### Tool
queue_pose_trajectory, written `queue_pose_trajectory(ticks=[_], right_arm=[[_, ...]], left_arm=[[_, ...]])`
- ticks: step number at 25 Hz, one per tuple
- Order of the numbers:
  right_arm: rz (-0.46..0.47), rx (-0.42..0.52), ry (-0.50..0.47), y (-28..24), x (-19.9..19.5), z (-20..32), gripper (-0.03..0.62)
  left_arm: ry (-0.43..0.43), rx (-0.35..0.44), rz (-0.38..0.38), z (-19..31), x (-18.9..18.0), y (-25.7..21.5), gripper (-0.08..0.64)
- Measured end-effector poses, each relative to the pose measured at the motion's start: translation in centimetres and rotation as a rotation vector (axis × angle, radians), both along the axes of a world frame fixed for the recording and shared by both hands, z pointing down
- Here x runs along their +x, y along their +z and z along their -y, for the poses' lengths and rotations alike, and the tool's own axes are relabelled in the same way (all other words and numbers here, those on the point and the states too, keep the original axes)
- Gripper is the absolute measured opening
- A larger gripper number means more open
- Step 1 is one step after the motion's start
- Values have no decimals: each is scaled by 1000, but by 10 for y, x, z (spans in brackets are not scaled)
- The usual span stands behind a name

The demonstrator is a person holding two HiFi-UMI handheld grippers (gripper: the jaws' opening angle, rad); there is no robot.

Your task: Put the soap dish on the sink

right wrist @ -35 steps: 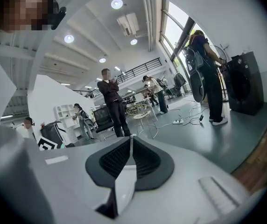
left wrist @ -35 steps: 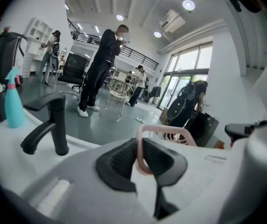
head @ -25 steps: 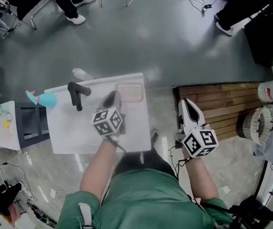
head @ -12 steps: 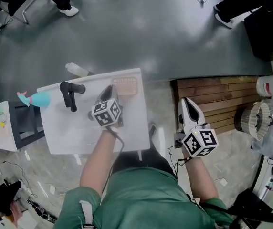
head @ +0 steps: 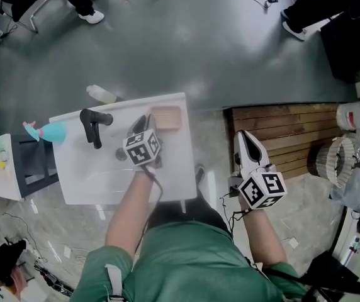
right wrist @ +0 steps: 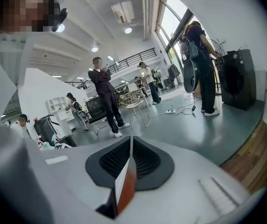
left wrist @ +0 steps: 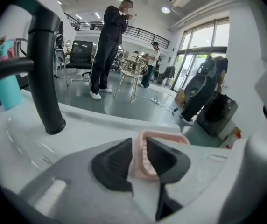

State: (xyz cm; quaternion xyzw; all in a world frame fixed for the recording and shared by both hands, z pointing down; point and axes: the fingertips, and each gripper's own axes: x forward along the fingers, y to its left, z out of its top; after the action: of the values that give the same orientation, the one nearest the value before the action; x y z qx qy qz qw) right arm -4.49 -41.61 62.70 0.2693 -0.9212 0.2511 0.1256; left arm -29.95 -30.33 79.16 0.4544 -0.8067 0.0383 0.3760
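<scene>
Pink soap dish (head: 167, 117) rests on the sink (head: 101, 176), rim pinched by left gripper (left wrist: 139, 152).

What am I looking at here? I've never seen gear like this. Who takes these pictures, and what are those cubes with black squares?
There is no robot here. A person holds a two-jaw hand tool in each hand, and the patterned cubes are part of those tools. One picture comes from a camera on the person's head, looking down. The other two come from a camera riding on each tool, looking along its jaws. Below is a white sink with a black tap. The left gripper is shut on the near rim of a pink soap dish, at the sink's far right corner. The right gripper is shut and empty, held over the floor beside the sink.
</scene>
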Motion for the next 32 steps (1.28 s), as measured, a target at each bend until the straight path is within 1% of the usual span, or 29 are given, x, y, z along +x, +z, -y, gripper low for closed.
queue_pose_trajectory(ticks=[3,7,11,17,21,23,26,28,32], right_arm=[[11,13,-1,-8,-1,2,17],[22,31,-11,-20,-4,-3,17],[22,63,-16,-43,-3,-10,17],[64,196,-12,-97,-19,2,17],[86,238,-15,-129,-21,2,17],[95,255,-15,-142,-24,1,17],[102,280,-23,-157,-25,-7,18],[110,296,-30,-166,-25,-13,18],[147,325,-39,-188,-29,-24,18]], left_arm=[[11,28,32,2,-1,-19,97],[59,69,60,2,6,-51,97],[75,117,101,-10,16,-97,97],[70,259,216,-15,2,-192,95],[72,370,285,-26,10,-264,77],[87,418,319,-32,13,-296,77],[130,458,373,-41,24,-333,77],[159,480,405,-47,34,-351,64],[200,524,443,-60,48,-378,49]])
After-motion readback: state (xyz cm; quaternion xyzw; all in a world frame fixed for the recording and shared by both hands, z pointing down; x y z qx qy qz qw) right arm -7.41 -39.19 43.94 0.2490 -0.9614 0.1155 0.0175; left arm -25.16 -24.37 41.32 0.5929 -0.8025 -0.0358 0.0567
